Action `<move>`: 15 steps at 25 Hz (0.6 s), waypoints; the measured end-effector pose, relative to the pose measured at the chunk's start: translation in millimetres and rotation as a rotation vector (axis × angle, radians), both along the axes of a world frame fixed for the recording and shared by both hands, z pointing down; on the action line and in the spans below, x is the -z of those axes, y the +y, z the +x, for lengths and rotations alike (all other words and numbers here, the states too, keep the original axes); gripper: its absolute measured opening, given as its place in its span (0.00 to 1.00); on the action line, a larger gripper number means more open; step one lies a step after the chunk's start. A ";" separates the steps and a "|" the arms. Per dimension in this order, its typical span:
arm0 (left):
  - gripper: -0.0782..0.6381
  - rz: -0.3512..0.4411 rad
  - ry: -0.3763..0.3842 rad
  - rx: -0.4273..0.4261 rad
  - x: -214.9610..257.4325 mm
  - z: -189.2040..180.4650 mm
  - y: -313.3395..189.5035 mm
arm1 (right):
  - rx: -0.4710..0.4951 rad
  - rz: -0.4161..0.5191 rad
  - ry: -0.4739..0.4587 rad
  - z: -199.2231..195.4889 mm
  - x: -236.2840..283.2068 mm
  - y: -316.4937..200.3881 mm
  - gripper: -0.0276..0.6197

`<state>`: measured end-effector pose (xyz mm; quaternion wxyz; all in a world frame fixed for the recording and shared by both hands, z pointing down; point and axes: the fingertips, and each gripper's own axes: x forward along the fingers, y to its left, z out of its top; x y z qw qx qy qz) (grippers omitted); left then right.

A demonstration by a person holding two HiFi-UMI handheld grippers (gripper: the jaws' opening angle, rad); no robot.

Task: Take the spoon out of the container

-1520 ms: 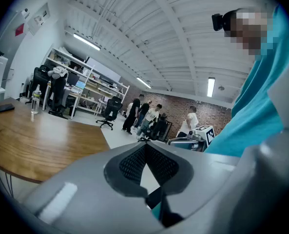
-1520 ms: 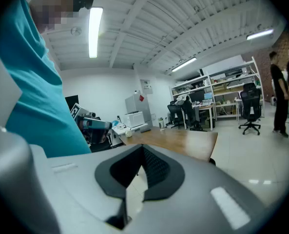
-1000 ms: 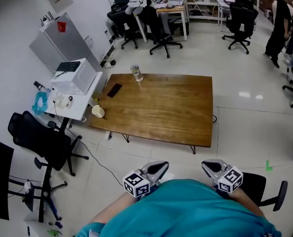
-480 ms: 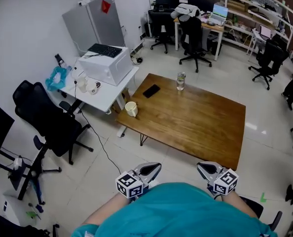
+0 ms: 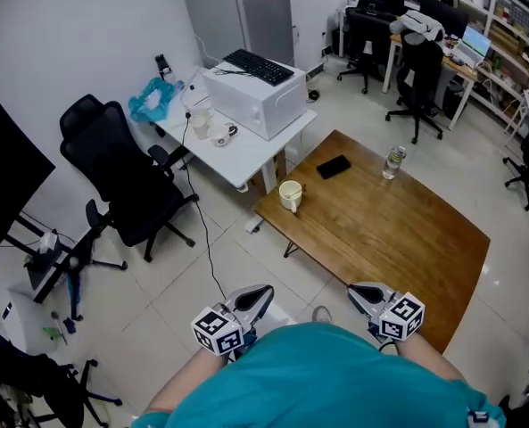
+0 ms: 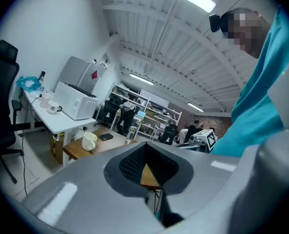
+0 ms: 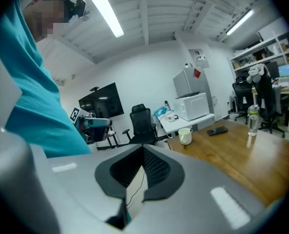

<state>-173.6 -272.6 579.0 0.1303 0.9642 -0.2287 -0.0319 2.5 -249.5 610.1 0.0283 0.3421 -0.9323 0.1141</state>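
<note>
Holds the grey two-jaw left gripper (image 5: 262,291) and its twin, the right gripper (image 5: 354,290), low and close against a teal shirt (image 5: 335,377), each pair of jaws pressed together on nothing. Looks like a carrying posture, suited to walking up rather than reaching. Stands well apart from the work, with the task apparently not yet under way.

Shows no spoon in any view (too small or too hidden to make out). Offers two possible containers on the brown wooden table (image 5: 398,239): a cream ceramic mug (image 5: 290,194) near the corner closest to the white desk (image 5: 237,154), and a clear plastic bottle (image 5: 392,160) by the far edge, with a flat black phone (image 5: 334,167) lying between them. Cannot settle which one holds the spoon.

Sets the low table on pale glossy floor tiles (image 5: 202,270). Places beside it the desk, loaded with a white boxy appliance (image 5: 255,101) and a black keyboard (image 5: 257,66) on top. Adds a black swivel chair (image 5: 121,172) near the desk, a grey metal cabinet (image 5: 237,12) at the wall, and more desks and chairs beyond.
</note>
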 end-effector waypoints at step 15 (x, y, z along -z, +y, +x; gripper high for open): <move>0.11 -0.002 -0.031 0.193 -54.6 12.5 -233.0 | 0.121 -0.273 -0.024 19.0 -113.4 -313.2 0.10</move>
